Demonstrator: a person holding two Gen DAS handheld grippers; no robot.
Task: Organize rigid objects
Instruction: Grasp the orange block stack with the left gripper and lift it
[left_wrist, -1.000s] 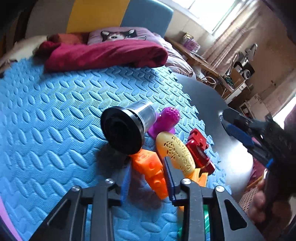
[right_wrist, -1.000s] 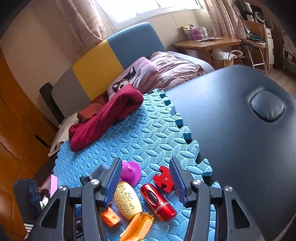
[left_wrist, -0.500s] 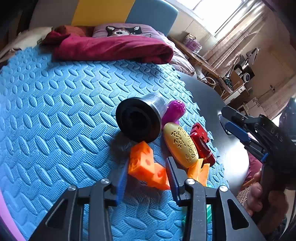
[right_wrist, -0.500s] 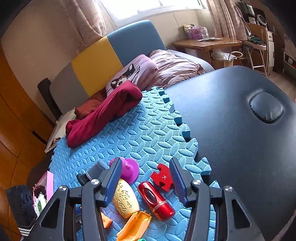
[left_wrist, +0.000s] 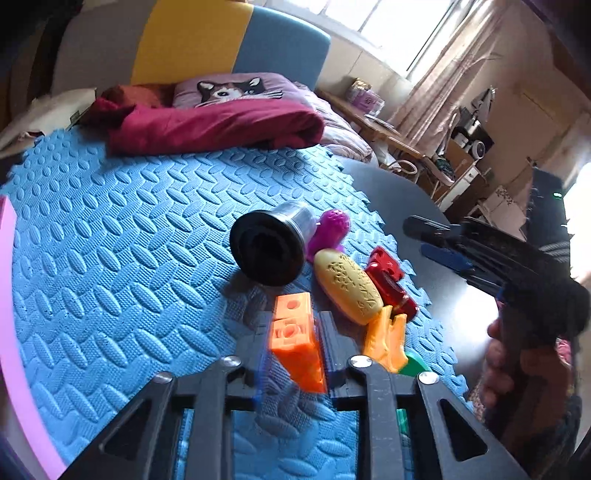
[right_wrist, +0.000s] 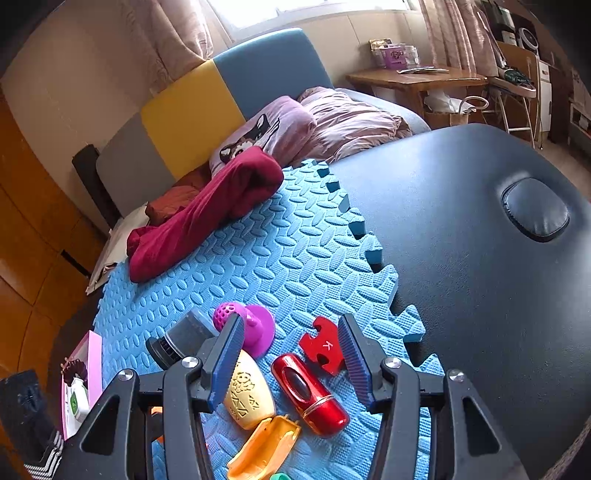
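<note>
1. Left gripper (left_wrist: 293, 339): fingers are closing tight on the orange block (left_wrist: 295, 343), pressing both its sides. The block is sitting tilted between them, over the blue mat (left_wrist: 110, 258); I cannot tell whether it is clear of the mat.
2. Right gripper (right_wrist: 291, 354): fingers are standing partly open, gripping nothing. It is hovering above the red capsule (right_wrist: 310, 395) and the cream oval toy (right_wrist: 249, 397).
3. An orange clip (right_wrist: 264, 450) is lying nearest the right camera, just beside the capsule and the oval toy.
4. A red puzzle piece (right_wrist: 321, 345) marked K is lying just beyond the capsule, near the mat's toothed edge.
5. A purple toy (right_wrist: 245, 323) and a black-and-silver cylinder (right_wrist: 181, 341) on its side are lying next, touching or nearly so.
6. A maroon cloth (right_wrist: 207, 214) is lying at the mat's far edge.
7. The dark tabletop (right_wrist: 461, 258) is lying bare right of the mat.
</note>
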